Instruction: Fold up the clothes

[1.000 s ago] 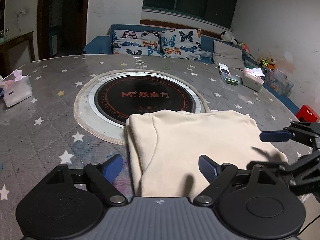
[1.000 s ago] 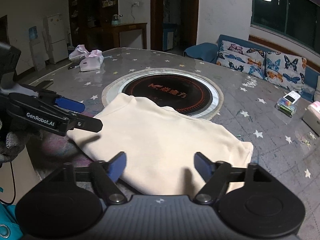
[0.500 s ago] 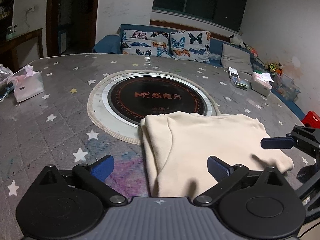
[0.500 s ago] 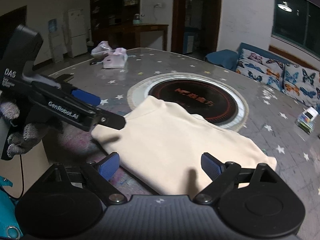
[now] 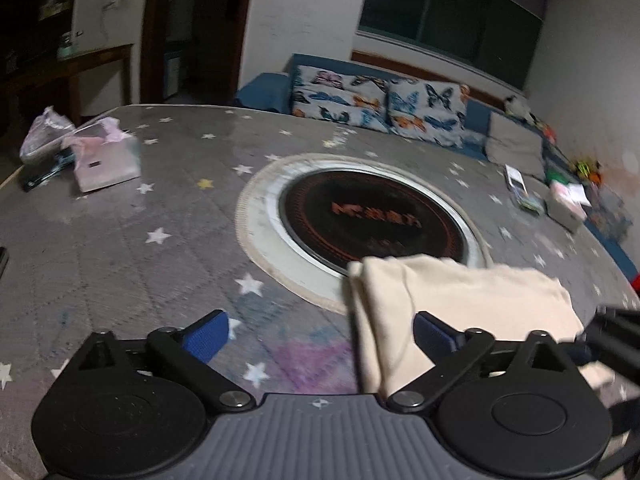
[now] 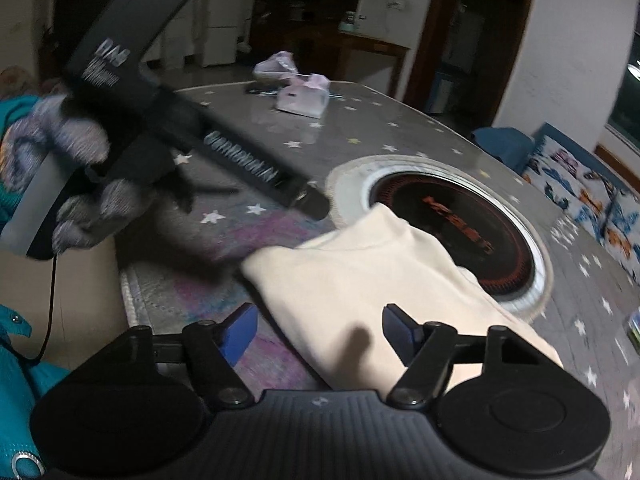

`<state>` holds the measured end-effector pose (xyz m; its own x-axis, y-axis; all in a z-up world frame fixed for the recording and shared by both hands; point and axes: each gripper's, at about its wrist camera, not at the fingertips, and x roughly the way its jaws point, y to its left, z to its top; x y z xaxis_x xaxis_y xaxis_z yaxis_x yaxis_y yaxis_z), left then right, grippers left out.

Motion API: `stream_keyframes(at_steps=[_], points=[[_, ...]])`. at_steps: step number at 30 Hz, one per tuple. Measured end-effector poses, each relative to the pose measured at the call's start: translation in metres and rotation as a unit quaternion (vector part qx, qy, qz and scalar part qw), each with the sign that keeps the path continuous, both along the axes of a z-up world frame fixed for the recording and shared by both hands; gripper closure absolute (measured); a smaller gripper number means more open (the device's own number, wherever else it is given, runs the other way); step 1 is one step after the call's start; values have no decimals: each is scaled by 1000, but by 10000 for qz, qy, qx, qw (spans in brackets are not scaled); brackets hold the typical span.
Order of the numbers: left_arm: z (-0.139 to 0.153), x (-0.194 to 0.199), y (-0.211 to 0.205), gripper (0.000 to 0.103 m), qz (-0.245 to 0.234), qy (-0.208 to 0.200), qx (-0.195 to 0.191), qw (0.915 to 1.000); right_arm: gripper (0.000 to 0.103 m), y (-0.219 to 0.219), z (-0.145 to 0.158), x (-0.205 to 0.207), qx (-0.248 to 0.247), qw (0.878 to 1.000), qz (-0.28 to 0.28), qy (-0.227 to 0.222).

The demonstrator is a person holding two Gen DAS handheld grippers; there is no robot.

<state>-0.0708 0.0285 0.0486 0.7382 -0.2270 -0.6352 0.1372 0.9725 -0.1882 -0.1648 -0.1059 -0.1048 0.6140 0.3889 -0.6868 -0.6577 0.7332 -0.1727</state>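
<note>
- The cream garment (image 6: 384, 280) lies folded into a neat block on the star-print table cover (image 5: 120, 240), its far edge overlapping the round black hotplate (image 5: 372, 216) set in the middle of the table; judged from its shape, the folding looks close to done.
- In the left wrist view the garment sits at 4 o'clock; in the right wrist view it fills the centre down to 6 o'clock.
- Left gripper (image 5: 320, 330): jaws wide and closing a little, nothing clamped. 1 blue pad (image 5: 434, 332) hangs above the garment's left edge and the other over bare table cover, probably clear of the cloth.
- Right gripper (image 6: 318, 330): jaws partly apart and closing, the garment below them, not pinched.
- Both grippers tilt down toward the table. A gloved hand (image 6: 76, 184) holds the left gripper's handle at 10 o'clock in the right view.
- Tissue packs (image 5: 104, 160) sit far off at 10 o'clock.
</note>
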Motion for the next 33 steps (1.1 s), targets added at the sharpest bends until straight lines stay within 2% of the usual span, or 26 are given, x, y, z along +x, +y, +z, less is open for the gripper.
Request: stream_keyframes(at_steps=[2,5,10,15,17,20,23,28,33], points=[[0,3,6,15,101,30,-98,9999,35,9,-2,0,-99,9998,135,-45],[-3,6,12,20,224,121,-277,9993,38,21,-6,1,-248,9992,304,-106],[-9,11,17,20,250,315,-615,9973,45,36,-12,7,-422,9980,460,-99],[-10,14,19,20,245,501,-1096,9924,61,46,-19,8,-604,9965,542,-200],[-11,16,20,18,237,580,-1341,9890,73,47,-20,9,-615,9965,517,-228],[-13,20,22,15,247,758,-1742,9815,87,44,-18,13,-504,9976,426,-223],[-15,22,22,15,271,870,-2080,9739,94,36,-10,16,-215,9991,324,-170],[-21,27,19,13,377,1097,-2427,9631,96,16,6,25,342,9994,83,-67],[-29,33,14,14,484,1349,-2757,9505,96,1,14,28,616,9981,-4,-64]])
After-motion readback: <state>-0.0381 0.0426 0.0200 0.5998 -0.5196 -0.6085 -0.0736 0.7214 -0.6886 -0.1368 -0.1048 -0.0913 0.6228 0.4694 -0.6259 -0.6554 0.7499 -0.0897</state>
